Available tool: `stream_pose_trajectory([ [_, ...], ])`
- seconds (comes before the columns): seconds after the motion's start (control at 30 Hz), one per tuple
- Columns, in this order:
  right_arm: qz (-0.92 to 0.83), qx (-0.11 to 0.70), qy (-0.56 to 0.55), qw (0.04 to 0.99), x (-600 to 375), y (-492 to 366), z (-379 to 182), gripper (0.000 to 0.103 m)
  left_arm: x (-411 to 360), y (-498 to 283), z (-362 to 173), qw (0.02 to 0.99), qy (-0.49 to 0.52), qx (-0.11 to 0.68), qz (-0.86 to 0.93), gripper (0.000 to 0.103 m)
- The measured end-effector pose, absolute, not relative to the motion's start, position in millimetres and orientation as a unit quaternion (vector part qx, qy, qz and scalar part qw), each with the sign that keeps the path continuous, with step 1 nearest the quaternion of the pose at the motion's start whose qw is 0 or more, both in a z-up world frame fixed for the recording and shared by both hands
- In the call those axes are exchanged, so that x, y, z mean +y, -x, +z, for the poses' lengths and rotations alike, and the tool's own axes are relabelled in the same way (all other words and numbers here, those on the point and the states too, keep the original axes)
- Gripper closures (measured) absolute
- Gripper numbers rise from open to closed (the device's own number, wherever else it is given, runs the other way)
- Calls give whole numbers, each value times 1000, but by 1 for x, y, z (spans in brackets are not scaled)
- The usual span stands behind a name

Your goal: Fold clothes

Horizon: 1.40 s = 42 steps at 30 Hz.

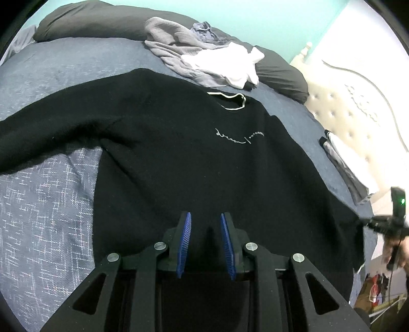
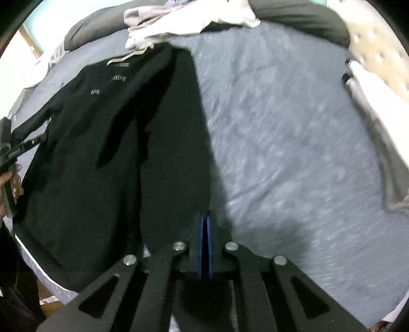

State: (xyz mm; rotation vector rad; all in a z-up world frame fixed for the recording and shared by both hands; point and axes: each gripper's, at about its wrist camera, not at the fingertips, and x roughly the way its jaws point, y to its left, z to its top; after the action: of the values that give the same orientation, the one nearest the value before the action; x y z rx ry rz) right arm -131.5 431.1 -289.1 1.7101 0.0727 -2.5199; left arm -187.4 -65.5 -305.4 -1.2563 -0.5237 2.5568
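Left wrist view: left gripper released, poised over near hem of black sweatshirt; long axis near to far, collar far, one sleeve out left.

Right wrist view: right gripper clenched on sweatshirt's right edge, nearer that fold. Blue bedspread; clothes pile far.

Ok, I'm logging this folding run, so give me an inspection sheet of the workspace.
Surface: bed with blue-grey cover.
Job's things: black sweatshirt spread front-up, one sleeve out sideways.
Clutter: grey garment, white garment, dark pillows, folded clothes at the bed edge.
Grippers: left gripper open above the hem; right gripper shut on black fabric.
Cables: nothing seen.
Surroundings: tufted headboard, teal wall.
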Motion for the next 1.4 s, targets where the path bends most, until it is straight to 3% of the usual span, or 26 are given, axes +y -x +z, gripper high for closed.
stream_pose_trajectory([
  [0.3,-839,57,-538,-49,486,159,-251,101,-67,186,-312,121,440,-181,871,77],
  [0.8,-850,101,-491,-163,565,279,-198,101,-63,190,-327,115,460,-164,865,77],
  [1.2,-842,84,-492,-205,570,320,-254,101,-61,194,-334,113,467,-156,863,74],
  [1.3,-856,72,-466,-210,566,311,-255,97,-61,194,-334,114,467,-156,863,73],
  [1.4,-877,11,-442,-187,559,292,-251,79,-62,194,-335,115,467,-160,862,72],
])
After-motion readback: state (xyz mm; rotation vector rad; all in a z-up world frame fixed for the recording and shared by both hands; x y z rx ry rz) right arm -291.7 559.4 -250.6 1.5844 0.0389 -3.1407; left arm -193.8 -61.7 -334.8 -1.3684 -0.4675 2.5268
